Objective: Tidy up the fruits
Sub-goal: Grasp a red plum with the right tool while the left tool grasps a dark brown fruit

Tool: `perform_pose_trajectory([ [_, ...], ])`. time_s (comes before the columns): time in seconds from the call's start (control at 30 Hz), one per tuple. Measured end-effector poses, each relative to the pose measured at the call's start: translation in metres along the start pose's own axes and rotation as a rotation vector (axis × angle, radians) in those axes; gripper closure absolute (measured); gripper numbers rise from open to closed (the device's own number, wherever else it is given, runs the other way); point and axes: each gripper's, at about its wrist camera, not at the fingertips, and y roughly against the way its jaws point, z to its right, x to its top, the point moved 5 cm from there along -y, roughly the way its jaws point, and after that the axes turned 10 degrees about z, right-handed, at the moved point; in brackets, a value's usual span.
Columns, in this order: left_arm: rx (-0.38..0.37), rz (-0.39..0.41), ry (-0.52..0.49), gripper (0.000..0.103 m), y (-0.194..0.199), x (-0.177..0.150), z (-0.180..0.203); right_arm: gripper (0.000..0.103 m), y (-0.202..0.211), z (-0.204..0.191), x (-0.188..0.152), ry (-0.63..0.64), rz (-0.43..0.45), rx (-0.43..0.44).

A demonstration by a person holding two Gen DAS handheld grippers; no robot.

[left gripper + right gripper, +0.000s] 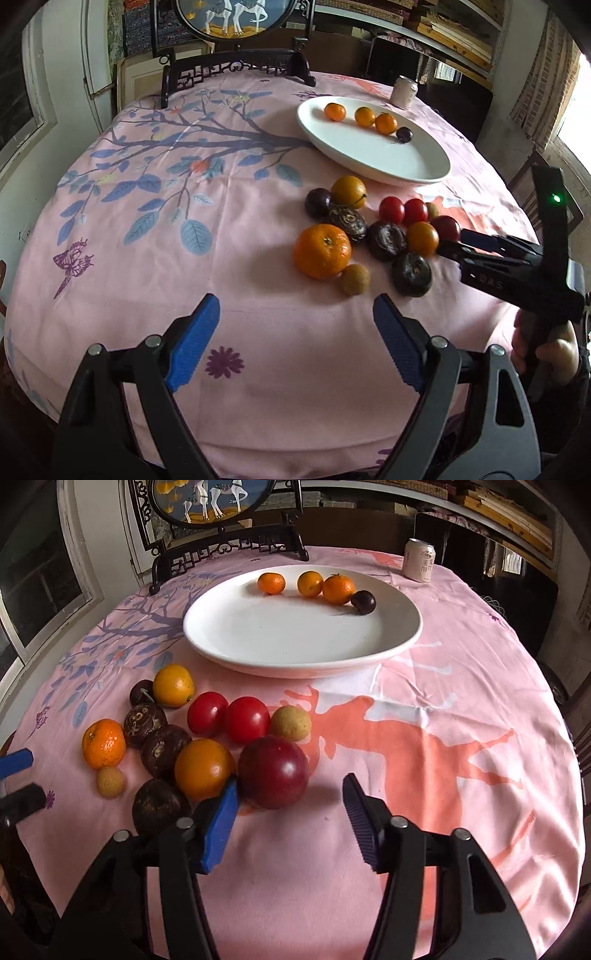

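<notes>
The left gripper (295, 325) stood wide and empty over the pink printed tablecloth (147, 295); the large ridged orange mandarin (322, 251) and a small tan round fruit (355, 279) lay just beyond its blue pads, nearer the right one. The right gripper (291, 797) was open around nothing. Its left blue pad (221, 823) sat at the near edge of the glossy dark red plum (273, 771), beside a smooth orange citrus (204, 770); whether the pad touched the plum could not be told. The right pad stood apart from it, so the plum lay off-centre, mostly ahead of the gap. Farther back, the white oval plate (295, 638) held three small oranges (310, 583) and one dark plum (363, 602).
</notes>
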Motion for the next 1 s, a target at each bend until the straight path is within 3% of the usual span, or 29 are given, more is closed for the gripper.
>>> perform_pose_trajectory([
  [0.03, -0.016, -0.013, -0.009, 0.016, -0.002, -0.002, 0.008, 0.065, -0.003, -0.002, 0.002, 0.007, 0.007, 0.006],
  [0.17, -0.081, -0.047, -0.055, 0.016, -0.006, -0.005, 0.041, 0.065, 0.004, 0.0, 0.002, -0.032, -0.001, 0.028],
  [0.3, -0.114, -0.058, -0.095, 0.016, -0.015, -0.005, 0.073, 0.065, 0.035, 0.02, -0.011, -0.068, 0.015, -0.036],
  [0.4, -0.091, -0.079, -0.137, 0.016, -0.031, -0.005, 0.094, 0.065, 0.057, 0.039, -0.026, -0.087, 0.036, -0.079],
  [0.57, -0.04, -0.111, -0.162, 0.018, -0.062, -0.003, 0.109, 0.065, 0.082, 0.06, -0.041, -0.142, 0.062, -0.078],
  [0.6, -0.026, -0.114, -0.168, 0.02, -0.067, -0.003, 0.11, 0.065, 0.085, 0.063, -0.041, -0.149, 0.068, -0.076],
  [0.67, -0.004, -0.14, -0.169, 0.039, -0.077, -0.005, 0.108, 0.065, 0.088, 0.066, -0.042, -0.161, 0.078, -0.065],
  [0.7, 0.002, -0.131, -0.16, 0.041, -0.078, -0.005, 0.106, 0.065, 0.089, 0.066, -0.042, -0.165, 0.081, -0.061],
  [0.73, 0.015, -0.12, -0.161, 0.052, -0.078, -0.004, 0.105, 0.065, 0.089, 0.066, -0.041, -0.166, 0.082, -0.058],
  [0.8, -0.001, -0.116, -0.157, 0.06, -0.077, -0.003, 0.105, 0.065, 0.088, 0.064, -0.042, -0.168, 0.08, -0.049],
  [1.0, -0.03, -0.087, -0.146, 0.061, -0.061, -0.006, 0.102, 0.065, 0.084, 0.055, -0.043, -0.164, 0.071, -0.033],
])
